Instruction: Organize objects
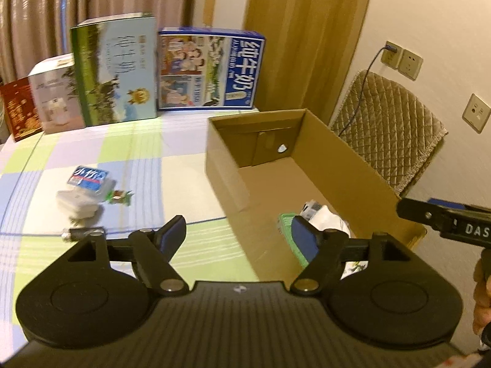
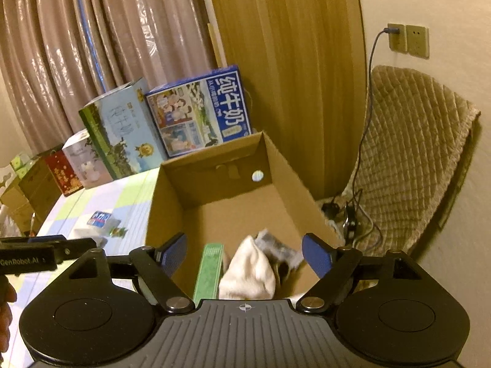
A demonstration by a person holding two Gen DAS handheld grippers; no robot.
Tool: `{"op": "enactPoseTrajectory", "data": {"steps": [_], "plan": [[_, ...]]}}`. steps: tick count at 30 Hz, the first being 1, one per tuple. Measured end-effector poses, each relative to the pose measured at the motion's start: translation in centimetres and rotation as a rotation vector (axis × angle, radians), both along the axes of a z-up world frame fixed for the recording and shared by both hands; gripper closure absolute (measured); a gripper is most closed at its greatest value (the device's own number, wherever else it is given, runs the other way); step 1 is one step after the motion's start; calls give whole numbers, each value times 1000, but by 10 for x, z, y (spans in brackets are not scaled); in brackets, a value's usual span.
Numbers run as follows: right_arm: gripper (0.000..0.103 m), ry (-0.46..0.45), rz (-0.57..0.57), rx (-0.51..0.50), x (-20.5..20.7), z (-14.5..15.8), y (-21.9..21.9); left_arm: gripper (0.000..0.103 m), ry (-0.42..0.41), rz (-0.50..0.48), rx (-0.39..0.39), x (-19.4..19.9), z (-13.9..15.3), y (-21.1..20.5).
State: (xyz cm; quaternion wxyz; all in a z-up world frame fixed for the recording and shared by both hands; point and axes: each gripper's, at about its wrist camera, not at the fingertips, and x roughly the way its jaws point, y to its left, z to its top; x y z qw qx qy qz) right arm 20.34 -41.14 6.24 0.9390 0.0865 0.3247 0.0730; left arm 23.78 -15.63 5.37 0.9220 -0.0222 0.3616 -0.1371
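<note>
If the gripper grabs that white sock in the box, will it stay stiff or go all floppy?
Probably floppy: the white sock lies bunched and creased in the cardboard box, so it would likely droop from the pinch. It looks like soft cloth, so probably light and unlikely to slip or break. It shouldn't roll.

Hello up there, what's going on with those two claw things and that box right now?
Both grippers, left and right, jaws open, empty. Cardboard box holds white cloth and green packet. Small items wait on checked tablecloth. Nothing blocking.

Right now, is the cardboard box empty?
No. In the right wrist view the box already holds a white cloth and a green packet.
</note>
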Motion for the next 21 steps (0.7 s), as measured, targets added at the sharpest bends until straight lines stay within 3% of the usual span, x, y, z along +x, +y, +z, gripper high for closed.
{"op": "enactPoseTrajectory", "data": {"steps": [16,21], "plan": [[7,-28,79,1,-74,26,81,1,-45,118,40,-85,31,80],[5,-30,109,1,-84,28,104,1,-48,150,48,-105,34,101]]}}
